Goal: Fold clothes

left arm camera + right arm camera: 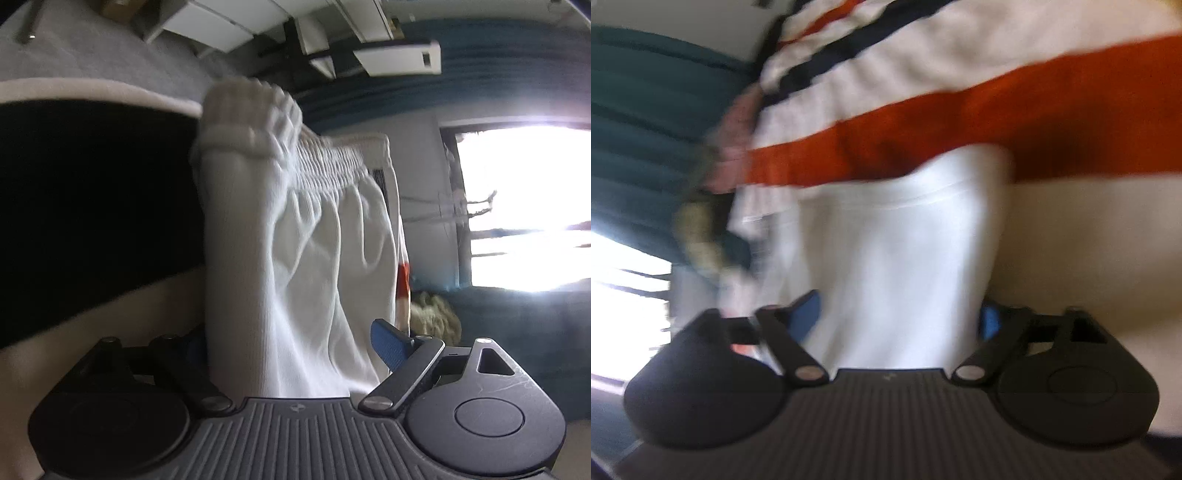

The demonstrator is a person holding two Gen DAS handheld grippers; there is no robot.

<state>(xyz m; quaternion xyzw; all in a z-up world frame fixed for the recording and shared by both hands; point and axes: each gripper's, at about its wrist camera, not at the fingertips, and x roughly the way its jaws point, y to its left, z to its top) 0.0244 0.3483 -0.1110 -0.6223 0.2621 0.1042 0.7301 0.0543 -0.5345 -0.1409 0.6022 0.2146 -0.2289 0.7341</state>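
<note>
White shorts (pixel 295 258) with a gathered elastic waistband (pixel 321 162) fill the middle of the left wrist view. The cloth runs down between the blue pads (pixel 391 347) of my left gripper (pixel 291 343); the jaws stand wide and most of the near pad's face shows bare. The far pad is mostly hidden behind the cloth. In the blurred right wrist view a white panel of the shorts (pixel 897 258) lies between the blue pads (pixel 990 321) of my right gripper (pixel 899 317), jaws also wide. I cannot see either pair pressing on the fabric.
A cloth with orange, navy and white stripes (pixel 923 110) spreads behind the shorts. A black surface with a cream border (pixel 92 203) lies to the left. A bright window (pixel 524 206), teal curtains (pixel 646 129) and a pale fluffy heap (pixel 436 314) lie beyond.
</note>
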